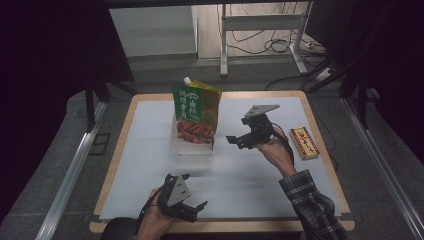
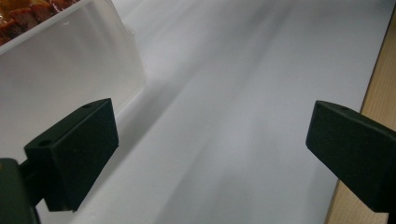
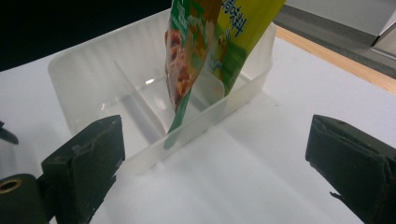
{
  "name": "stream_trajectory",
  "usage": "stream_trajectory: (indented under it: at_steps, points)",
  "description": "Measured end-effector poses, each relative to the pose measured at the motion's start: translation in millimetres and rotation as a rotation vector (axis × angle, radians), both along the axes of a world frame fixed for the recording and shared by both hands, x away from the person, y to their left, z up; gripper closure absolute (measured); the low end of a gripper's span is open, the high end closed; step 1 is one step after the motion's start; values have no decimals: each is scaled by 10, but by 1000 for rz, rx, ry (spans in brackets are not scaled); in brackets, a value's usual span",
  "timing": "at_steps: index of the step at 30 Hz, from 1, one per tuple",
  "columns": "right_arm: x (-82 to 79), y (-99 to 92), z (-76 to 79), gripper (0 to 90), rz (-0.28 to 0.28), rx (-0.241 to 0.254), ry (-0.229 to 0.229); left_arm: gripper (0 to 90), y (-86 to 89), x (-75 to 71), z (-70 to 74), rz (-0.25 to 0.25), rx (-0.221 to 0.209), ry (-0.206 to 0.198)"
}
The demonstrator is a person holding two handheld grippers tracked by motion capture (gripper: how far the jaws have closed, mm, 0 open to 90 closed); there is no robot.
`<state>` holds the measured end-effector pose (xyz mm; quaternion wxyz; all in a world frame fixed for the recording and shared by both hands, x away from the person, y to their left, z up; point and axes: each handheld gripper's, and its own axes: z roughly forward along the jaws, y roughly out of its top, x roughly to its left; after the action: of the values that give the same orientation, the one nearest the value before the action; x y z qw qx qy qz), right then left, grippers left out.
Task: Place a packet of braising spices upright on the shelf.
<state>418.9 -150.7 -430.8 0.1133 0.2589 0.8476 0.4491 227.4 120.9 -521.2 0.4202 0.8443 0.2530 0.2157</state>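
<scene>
Both grippers free, pouch standing in the bin

A food pouch [image 1: 196,111] stands upright in a clear plastic bin [image 1: 192,150] toward the table's far edge, propped by a divider, probably to keep it from toppling. The left gripper [image 1: 186,202] waits spread and empty by the near edge; the right gripper [image 1: 245,139], spread too, faces the bin. A small box [image 1: 304,142] lies near the right edge.

green pouch [image 1: 196,111] upright in clear, seemingly divided bin [image 3: 93,88]

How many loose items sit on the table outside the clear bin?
1: a small red-and-yellow rectangular box near the right table edge, beside the right gripper. The green-yellow spouted pouch stands inside the translucent plastic bin.
</scene>
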Motion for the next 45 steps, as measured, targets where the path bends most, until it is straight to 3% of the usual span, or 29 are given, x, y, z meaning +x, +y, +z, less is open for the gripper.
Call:
stream_trajectory:
  at_steps: [7,13,22,45]
  points:
    - [-110,-99,-70,47,-5,-5,-11,31,2,5,0,6,-3,1]
    - [-151,-152,-113,41,-16,-45,-29,31,7,9,2,8,-3,-1]
    - [-171,-255,-223,24,-40,-71,-17,22,10,11,-1,4,-9,2]
    - [-200,-572,-337,19,-116,-72,-3,17,11,18,-7,-7,-8,15]
